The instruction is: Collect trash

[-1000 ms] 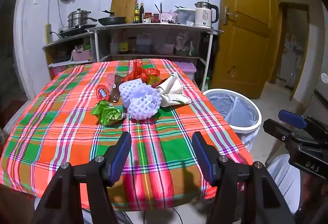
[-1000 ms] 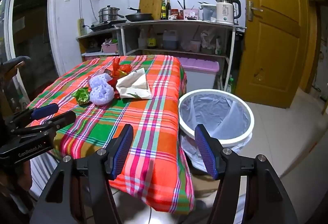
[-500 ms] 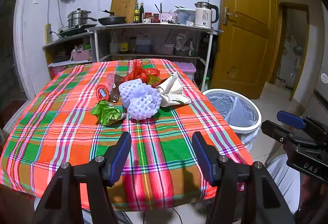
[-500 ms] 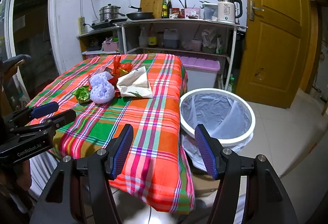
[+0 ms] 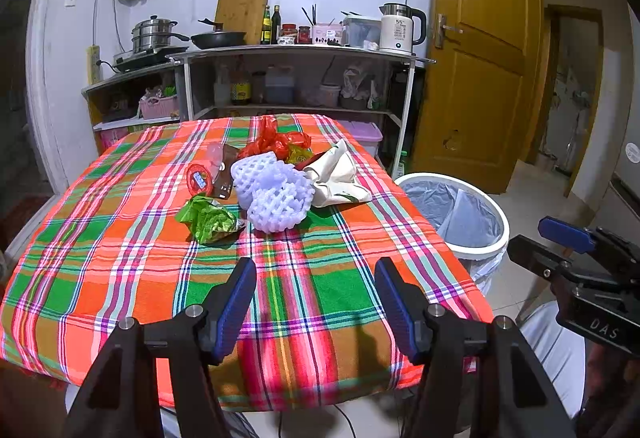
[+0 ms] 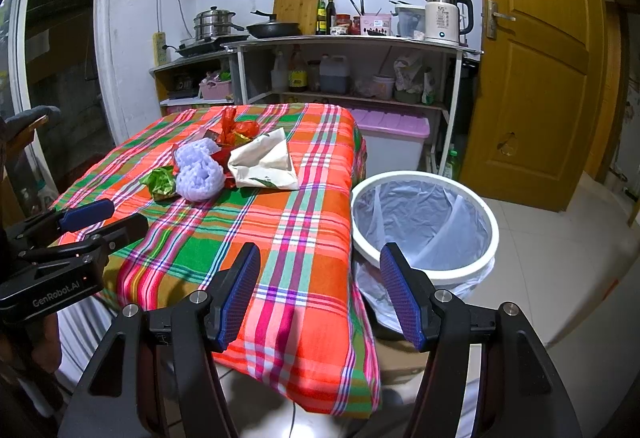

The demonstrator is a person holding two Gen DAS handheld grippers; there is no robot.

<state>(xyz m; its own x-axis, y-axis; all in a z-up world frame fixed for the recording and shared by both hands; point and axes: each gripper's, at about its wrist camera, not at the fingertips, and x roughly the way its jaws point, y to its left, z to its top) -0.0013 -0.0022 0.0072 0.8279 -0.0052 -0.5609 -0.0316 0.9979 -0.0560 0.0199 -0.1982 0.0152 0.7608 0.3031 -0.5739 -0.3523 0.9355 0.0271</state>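
Barely shifted — bin point(image 6: 425, 222) beside table point(image 6: 304, 238).

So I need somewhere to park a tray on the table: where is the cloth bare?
Bare: the near stretch of the tablecloth between the trash and the front edge, and the left side beyond the green wrapper. Crowded: the middle toward the far right, where foam netting, white bag and red plastic bunch together.

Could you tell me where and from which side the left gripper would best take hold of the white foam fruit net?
Probably at the near lobe of the foam net, coming straight in from the table's front edge with the open left gripper. That rounded end bulges clear toward the gripper, while the paper bag and the green wrapper crowd its sides.
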